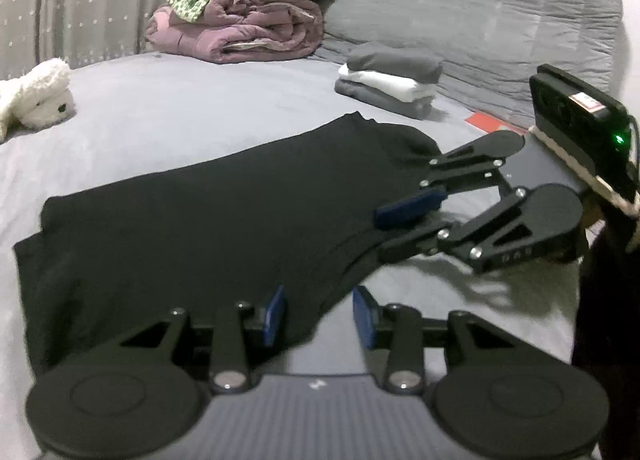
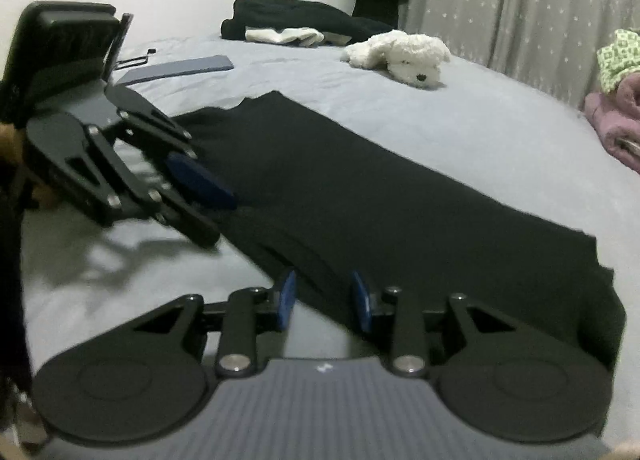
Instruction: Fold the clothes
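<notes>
Both tools at the near edge of the black garment (image 1: 208,211)

Left tool (image 1: 318,314) and right tool (image 2: 322,300) stand part open, gripping nothing; the garment lies folded flat on the bed (image 1: 168,107), near the stack of folded clothes (image 1: 390,77).

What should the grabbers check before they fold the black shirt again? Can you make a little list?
1. Left gripper open: ok, blue pads apart with the cloth's edge between them.
2. Right gripper open: ok, pads apart, not pinching.
3. Black garment lying flat in a long strip on the bed: ok.
4. Both grippers along the same long edge: ok.
5. Nothing lying on the garment: ok; the plush dog sits well apart.
6. Layers underneath lined up: cannot tell.
</notes>
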### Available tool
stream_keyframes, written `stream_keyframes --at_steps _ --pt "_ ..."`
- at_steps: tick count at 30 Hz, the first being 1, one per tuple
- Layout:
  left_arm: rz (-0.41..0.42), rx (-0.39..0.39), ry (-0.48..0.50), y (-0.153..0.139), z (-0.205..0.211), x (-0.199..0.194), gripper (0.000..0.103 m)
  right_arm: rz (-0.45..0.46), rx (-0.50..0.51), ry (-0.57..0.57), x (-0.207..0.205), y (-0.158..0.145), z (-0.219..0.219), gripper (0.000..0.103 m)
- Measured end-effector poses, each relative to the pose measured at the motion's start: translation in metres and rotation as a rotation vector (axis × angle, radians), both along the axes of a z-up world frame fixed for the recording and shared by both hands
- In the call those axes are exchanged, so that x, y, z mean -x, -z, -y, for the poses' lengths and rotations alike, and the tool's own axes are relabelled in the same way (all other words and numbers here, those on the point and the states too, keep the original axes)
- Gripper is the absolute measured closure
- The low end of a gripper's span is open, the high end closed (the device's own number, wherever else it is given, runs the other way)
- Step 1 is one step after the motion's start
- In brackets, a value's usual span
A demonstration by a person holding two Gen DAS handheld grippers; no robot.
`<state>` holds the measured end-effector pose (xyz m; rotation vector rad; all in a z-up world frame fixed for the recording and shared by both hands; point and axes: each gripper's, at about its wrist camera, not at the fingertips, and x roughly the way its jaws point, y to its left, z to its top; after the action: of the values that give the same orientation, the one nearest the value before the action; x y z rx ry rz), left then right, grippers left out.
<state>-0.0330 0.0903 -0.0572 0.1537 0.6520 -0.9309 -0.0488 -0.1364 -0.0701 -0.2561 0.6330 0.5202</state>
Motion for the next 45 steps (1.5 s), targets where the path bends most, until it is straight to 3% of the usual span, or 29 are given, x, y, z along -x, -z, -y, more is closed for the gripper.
stream_keyframes --at_steps 4,7,15,19,22,26,31,35,39,45 --pt "-0.037 0.036 -0.033 -0.015 -0.016 -0.001 0.063 0.028 -0.002 0.016 0.002 -0.012 0.005 0.065" --pt "0.004 0.055 -0.074 -0.025 -0.019 -0.006 0.058 0.079 -0.028 0.085 -0.009 -0.02 0.012 0.053" --pt "0.105 -0.049 -0.236 -0.018 0.001 -0.052 0.057 0.164 -0.041 0.365 -0.067 -0.016 0.035 0.05" --pt "0.118 -0.092 -0.31 -0.006 -0.005 -0.069 0.058 0.153 -0.006 0.466 -0.09 -0.002 0.054 0.05" --pt "0.106 -0.071 -0.321 0.002 -0.023 -0.071 0.058 0.12 0.002 0.479 -0.089 0.01 0.077 0.055" --pt "0.102 -0.057 -0.34 -0.001 -0.042 -0.064 0.058 0.115 -0.014 0.54 -0.077 0.009 0.106 0.049" --pt "0.124 -0.079 -0.376 -0.015 -0.048 -0.054 0.058 0.14 -0.049 0.601 -0.063 -0.011 0.113 0.049" --pt "0.149 -0.035 -0.345 -0.026 -0.037 -0.044 0.057 0.161 -0.097 0.503 -0.049 -0.028 0.082 0.047" --pt "0.146 -0.032 -0.256 -0.028 -0.006 -0.043 0.057 0.154 -0.053 0.348 -0.045 -0.024 0.032 0.047" --pt "0.101 -0.116 -0.11 -0.011 0.036 -0.039 0.056 0.086 0.024 0.196 -0.05 -0.002 -0.015 0.047"
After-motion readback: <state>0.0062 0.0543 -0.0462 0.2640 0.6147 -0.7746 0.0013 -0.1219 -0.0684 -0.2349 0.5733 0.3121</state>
